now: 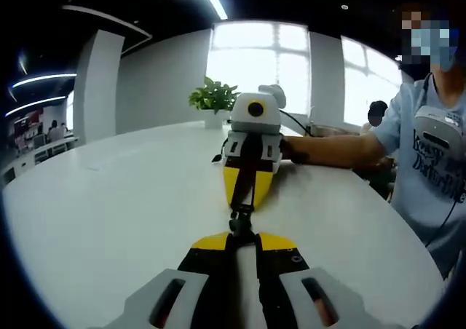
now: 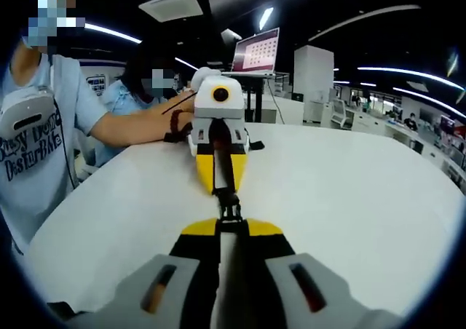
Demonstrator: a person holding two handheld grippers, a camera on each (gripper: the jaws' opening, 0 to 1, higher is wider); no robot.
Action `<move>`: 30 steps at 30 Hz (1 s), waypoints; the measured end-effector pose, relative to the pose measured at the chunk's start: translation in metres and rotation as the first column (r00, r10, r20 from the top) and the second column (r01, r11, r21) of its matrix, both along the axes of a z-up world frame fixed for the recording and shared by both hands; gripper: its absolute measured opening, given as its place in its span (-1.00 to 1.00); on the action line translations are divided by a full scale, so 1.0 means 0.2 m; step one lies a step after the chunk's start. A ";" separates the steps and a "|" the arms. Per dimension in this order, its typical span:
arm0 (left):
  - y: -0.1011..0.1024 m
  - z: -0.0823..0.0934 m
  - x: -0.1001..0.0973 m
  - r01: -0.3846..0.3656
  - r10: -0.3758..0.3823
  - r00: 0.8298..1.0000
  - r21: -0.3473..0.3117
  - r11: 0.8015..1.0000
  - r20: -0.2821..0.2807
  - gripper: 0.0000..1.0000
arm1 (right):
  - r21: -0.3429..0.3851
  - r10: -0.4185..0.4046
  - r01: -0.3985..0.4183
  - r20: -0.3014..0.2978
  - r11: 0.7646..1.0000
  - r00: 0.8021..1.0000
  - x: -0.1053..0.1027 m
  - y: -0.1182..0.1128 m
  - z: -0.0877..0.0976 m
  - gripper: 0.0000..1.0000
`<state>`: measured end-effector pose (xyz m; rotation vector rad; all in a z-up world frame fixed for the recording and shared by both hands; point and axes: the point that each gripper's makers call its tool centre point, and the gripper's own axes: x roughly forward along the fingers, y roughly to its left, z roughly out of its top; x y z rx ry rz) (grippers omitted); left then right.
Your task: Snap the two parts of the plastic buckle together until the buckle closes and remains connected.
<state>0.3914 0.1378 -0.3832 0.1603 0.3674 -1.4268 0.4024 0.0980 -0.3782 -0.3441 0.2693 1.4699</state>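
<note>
1. Left gripper view: left gripper (image 1: 241, 236) jaws nearly closed, pinching a dark strap end; black buckle (image 1: 241, 220) sits joined at its tips above the white table (image 1: 109, 212), facing the right gripper (image 1: 247, 187).
2. Right gripper view: right gripper (image 2: 230, 226) also clamped on strap, buckle (image 2: 229, 211) between both tips; a person's hand (image 2: 175, 121) holds the far gripper.

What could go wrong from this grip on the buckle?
1. The buckle hangs in mid-air between the two hand-held grippers; if it isn't fully latched, pulling apart could separate it.
2. Each hand-held gripper appears to pinch only strap, so it could slip out.
3. The joint looks small, so closure is hard to confirm.
</note>
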 end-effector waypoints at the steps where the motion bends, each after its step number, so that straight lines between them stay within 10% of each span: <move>1: 0.00 0.00 0.00 0.000 0.000 1.000 0.000 1.000 0.000 -0.77 | -0.001 0.003 -0.003 0.000 1.000 1.000 0.00 0.00 0.00 -0.78; 30: -0.01 0.00 -0.03 0.018 -0.018 1.000 0.011 1.000 0.025 -0.77 | 0.009 -0.074 0.074 0.057 0.997 0.996 0.01 -0.01 0.06 -0.78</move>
